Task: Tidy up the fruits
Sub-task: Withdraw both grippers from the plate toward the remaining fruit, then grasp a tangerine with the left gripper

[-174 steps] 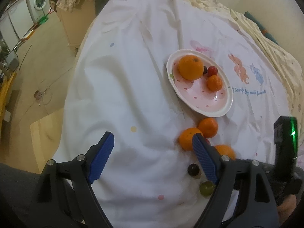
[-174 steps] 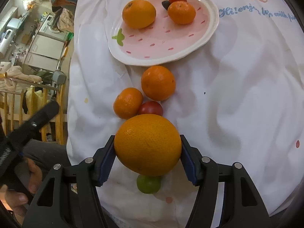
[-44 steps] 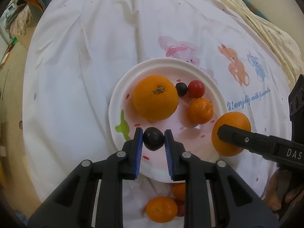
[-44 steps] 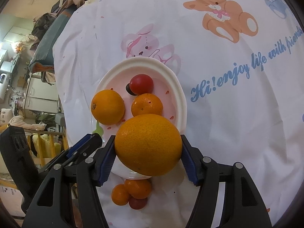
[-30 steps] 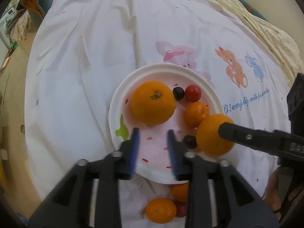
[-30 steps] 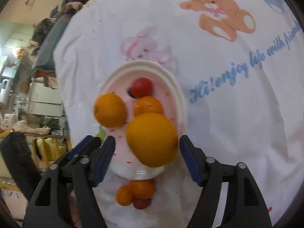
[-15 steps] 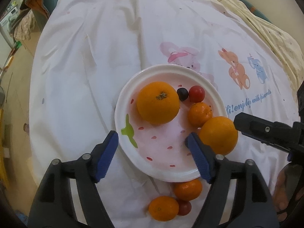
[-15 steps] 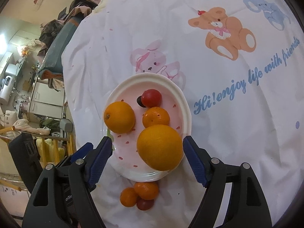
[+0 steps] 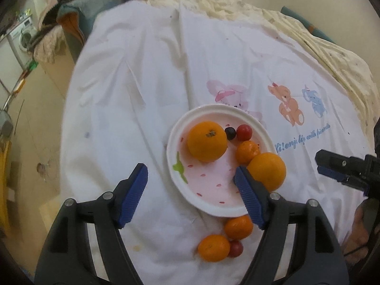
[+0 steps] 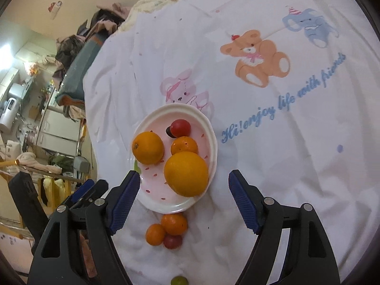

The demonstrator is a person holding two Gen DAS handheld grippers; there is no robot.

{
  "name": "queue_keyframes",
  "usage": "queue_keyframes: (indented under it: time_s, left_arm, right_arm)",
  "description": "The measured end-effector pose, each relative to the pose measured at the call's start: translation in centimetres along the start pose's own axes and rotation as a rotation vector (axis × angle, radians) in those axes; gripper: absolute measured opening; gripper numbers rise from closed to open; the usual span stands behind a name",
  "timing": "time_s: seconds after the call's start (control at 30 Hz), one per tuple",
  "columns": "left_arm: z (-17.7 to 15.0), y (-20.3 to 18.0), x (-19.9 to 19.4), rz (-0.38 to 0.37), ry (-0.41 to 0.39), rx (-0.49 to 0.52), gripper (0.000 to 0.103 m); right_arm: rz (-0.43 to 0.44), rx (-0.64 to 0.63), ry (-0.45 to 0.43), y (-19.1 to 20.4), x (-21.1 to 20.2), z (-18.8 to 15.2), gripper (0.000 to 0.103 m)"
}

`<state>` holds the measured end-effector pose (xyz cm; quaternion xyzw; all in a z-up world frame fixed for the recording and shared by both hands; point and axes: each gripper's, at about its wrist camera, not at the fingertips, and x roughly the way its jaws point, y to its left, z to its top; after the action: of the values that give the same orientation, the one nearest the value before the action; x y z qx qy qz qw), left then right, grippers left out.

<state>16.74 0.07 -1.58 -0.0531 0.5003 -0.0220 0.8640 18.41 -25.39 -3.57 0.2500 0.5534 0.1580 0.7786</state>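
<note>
White with pink flecks and a green leaf mark, the plate (image 9: pixel 177 147) lies on a white cloth (image 9: pixel 133 99) printed with cartoon animals. On the plate sit two large oranges — one (image 9: pixel 206 141) toward its left side, the other (image 10: pixel 186 173) against its right rim — with a small mandarin (image 10: pixel 184 145) touching the second orange on its far side. Beyond the mandarin, at the plate's far part, a red cherry tomato (image 10: pixel 181 127) rests just beside a dark grape (image 9: pixel 230 132).

Off the plate, just past its near rim, two more mandarins (image 10: pixel 174 224) (image 10: pixel 155 234) and a second red tomato (image 10: pixel 173 241) huddle together on the cloth. A green grape (image 10: pixel 179 280) lies well apart from the plate, nearer the cameras.

The left gripper (image 9: pixel 191 193) hangs over the plate's near-left part, its blue pads spread wide with nothing between them — they were just opening. The right gripper (image 10: pixel 182 201) is likewise spread, empty, over the plate's near rim.
</note>
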Motion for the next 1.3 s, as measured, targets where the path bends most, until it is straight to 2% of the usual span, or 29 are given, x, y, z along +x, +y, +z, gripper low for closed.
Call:
queue_keyframes:
  time_s: [0.17,0.47,0.67,0.8,0.87,0.97,1.13,1.17,1.2,1.3]
  left_arm:
    - [-1.3,1.7,-2.4,0.049,-0.038,-0.052,0.073]
    - [-5.8,3.1,-2.6,0.0,0.06,-0.166,0.073]
    - [-7.8,1.5,-0.9,-0.033,0.146,-0.122,0.073]
    - [-9.1,0.5,1.4,-0.046,0.248,-0.102,0.073]
    - [-9.5,0.3,2.2,-0.07,0.266,-0.125,0.073]
    - [-9.9,0.0,3.3,-0.104,0.283,-0.153,0.073]
    - [-10.3,-0.7,5.1,-0.15,0.316,-0.186,0.071]
    - [-10.3,-0.7,5.3,-0.146,0.308,-0.192,0.066]
    - [-10.3,-0.7,5.4,-0.13,0.3,-0.192,0.055]
    - [-10.2,-1.1,5.5,-0.142,0.293,-0.176,0.04]
  right_arm:
    - [-0.01,0.0,-0.034,-0.5,-2.0,-1.0,0.08]
    - [-0.031,0.03,-0.011,-2.0,-3.1,-3.9,0.08]
    - [-0.022,0.079,0.016,-3.0,-2.6,-6.2,0.08]
    - [-0.047,0.127,0.062,-4.7,-0.9,-7.9,0.08]
    - [-0.026,0.173,0.099,-5.2,-0.1,-8.0,0.08]
    - [-0.045,0.139,0.081,-4.6,0.0,-7.7,0.08]
    - [-0.058,0.121,0.099,-4.4,0.9,-7.8,0.08]
    - [-0.063,0.113,0.098,-4.3,0.9,-7.8,0.08]
    - [-0.065,0.109,0.096,-4.3,0.8,-7.8,0.08]
    - [-0.071,0.102,0.099,-4.4,0.9,-7.9,0.08]
